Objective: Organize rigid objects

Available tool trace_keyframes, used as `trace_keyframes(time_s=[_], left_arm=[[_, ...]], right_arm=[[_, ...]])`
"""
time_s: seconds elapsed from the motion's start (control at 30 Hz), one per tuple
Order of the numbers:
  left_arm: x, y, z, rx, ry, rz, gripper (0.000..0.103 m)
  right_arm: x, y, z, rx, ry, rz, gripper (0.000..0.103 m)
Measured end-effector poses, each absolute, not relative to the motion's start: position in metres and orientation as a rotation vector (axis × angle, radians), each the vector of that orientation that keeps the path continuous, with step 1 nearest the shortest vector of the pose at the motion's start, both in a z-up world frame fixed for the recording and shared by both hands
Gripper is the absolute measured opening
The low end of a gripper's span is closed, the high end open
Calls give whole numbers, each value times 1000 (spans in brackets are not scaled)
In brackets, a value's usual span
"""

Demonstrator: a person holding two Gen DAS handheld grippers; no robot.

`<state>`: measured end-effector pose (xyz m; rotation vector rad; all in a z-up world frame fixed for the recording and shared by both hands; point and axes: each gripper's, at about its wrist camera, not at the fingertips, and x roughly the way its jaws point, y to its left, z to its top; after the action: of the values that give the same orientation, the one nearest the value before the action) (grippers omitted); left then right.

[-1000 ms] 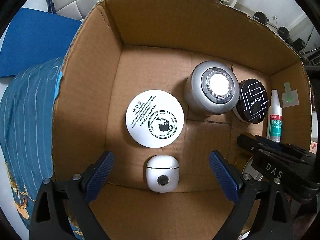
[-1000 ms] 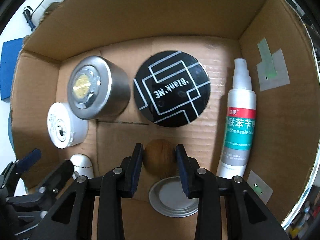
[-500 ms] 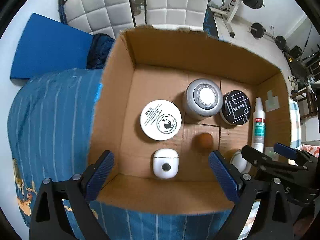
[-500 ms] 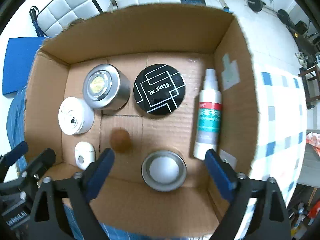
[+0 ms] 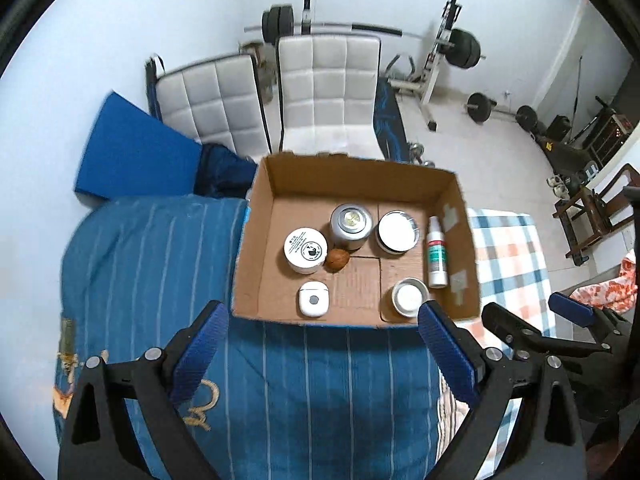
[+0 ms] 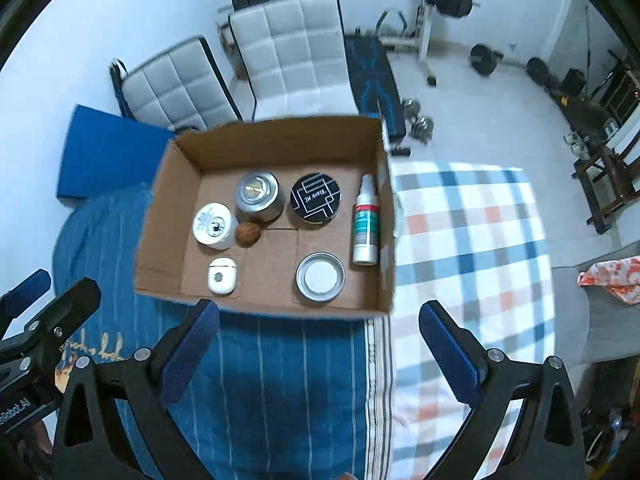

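Observation:
An open cardboard box (image 5: 256,240) (image 6: 160,216) sits on a blue striped bedspread. Inside lie a white cream jar (image 5: 305,249) (image 6: 212,224), a silver tin (image 5: 351,222) (image 6: 258,194), a black round case (image 6: 316,198), a spray bottle (image 5: 435,252) (image 6: 366,226), a brown walnut (image 5: 337,260) (image 6: 247,234), a white earbud case (image 5: 313,299) (image 6: 221,276) and a small metal tin (image 5: 408,297) (image 6: 320,276). My left gripper (image 5: 324,360) and right gripper (image 6: 320,360) are both open and empty, high above the box's near edge.
The blue bedspread (image 5: 160,280) lies left of the box, a checked cloth (image 6: 460,240) right of it. Two white padded chairs (image 5: 320,96), a blue mat (image 5: 132,156) and weight equipment (image 5: 452,48) stand beyond on the floor.
My right gripper opened and let go of the walnut, which now lies between the cream jar and the silver tin. Both grippers pulled up and back, well away from the box.

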<state>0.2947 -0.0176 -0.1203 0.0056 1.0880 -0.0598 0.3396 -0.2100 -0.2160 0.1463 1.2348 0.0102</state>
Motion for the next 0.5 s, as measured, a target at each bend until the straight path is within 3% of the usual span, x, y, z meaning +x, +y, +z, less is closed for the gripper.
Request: trace_keyframes(time_s=[0.5], left_arm=[[181,-19,-13,5,902,-74,97]], right_arm=[[195,-226,-81,143,1003,-35,103]])
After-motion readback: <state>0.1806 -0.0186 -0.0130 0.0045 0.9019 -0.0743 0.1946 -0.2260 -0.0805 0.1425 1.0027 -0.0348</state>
